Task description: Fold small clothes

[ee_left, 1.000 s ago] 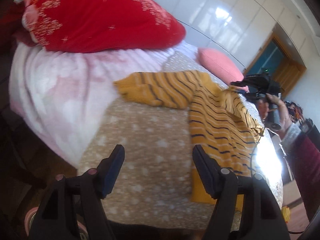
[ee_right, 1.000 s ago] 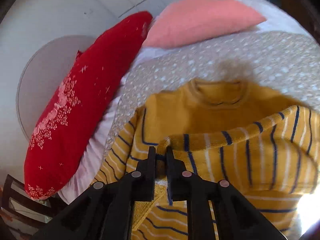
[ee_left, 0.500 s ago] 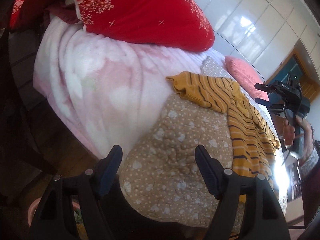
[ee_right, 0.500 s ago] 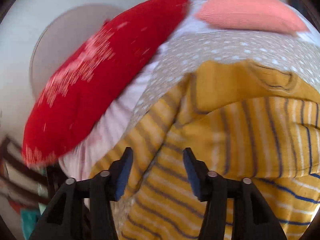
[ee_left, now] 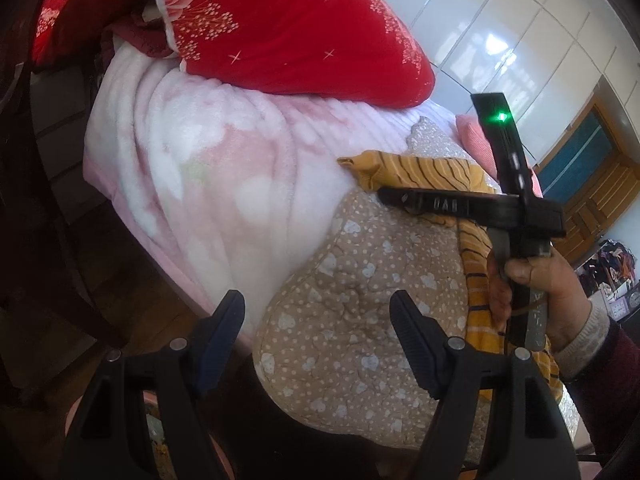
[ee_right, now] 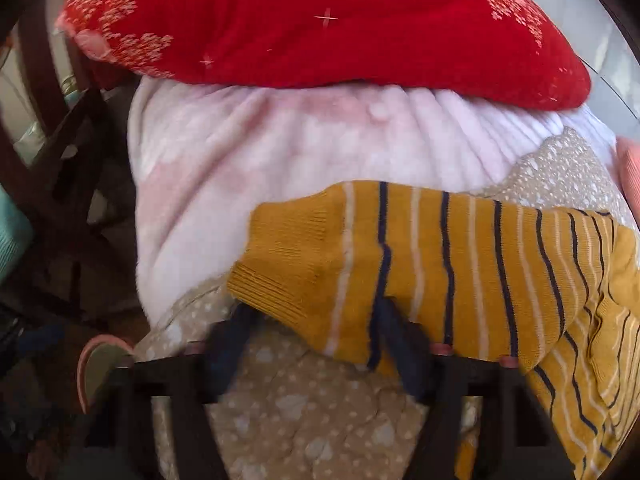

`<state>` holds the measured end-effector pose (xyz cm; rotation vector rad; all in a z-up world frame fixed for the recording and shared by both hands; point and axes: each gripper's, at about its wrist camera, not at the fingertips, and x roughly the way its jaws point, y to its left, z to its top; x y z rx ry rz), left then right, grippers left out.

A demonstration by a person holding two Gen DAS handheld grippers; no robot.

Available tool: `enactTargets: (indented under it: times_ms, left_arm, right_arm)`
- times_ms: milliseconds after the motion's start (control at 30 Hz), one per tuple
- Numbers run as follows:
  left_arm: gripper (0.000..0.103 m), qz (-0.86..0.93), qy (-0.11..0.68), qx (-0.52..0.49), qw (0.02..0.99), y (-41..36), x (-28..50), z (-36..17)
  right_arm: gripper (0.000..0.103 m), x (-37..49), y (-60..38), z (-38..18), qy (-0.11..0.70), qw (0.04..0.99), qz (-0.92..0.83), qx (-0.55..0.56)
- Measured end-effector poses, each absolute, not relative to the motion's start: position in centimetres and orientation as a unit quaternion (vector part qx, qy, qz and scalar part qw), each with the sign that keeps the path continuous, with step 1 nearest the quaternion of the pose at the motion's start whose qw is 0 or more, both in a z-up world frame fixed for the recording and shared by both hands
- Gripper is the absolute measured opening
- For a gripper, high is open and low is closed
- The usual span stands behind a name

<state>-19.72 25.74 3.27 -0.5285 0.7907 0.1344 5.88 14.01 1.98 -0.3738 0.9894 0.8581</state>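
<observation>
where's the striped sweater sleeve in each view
Left wrist: the sleeve lies upper right of centre, across the dotted quilt, partly behind the right gripper.
Right wrist: the sleeve fills the centre and right, its cuff pointing left, blurred closing fingers under its lower edge.
Shared landmark: the red pillow above the pink blanket.
</observation>
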Motion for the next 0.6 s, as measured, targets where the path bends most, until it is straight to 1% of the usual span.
enactTargets:
  times_ms: [33,167,333,400,500,600]
  left_arm:
    - [0.074,0.062,0.379,-0.250,0.889,25.5,-19.7,3.5]
    - [0.074,0.050,0.379,-0.235,0.894,24.4,-19.1,4.2]
    - [0.074,0.024,0.380,-0.223,0.897,22.4,-18.2,5.1]
    - [0.074,0.012,0.382,-0.221,0.897,21.6,-17.6,5.2]
    - [0.074,-0.007,0.389,-0.216,0.896,20.1,-16.8,5.3]
    - [0.074,-0.023,0.395,-0.205,0.895,18.5,-15.7,5.6]
  right_arm:
    - [0.010,6.5,13.0,2.6,0.462,0.783,0.389,-0.145]
    - [0.010,8.3,6.7,7.1,0.432,0.822,0.370,-0.037]
    - [0.010,10.1,-5.8,12.1,0.391,0.870,0.289,0.080]
    - [0.010,11.5,-12.0,12.4,0.386,0.888,0.228,0.103]
    - [0.010,13.5,-21.4,11.3,0.386,0.906,0.119,0.131]
    - [0.013,14.3,-29.4,7.9,0.412,0.899,0.016,0.145]
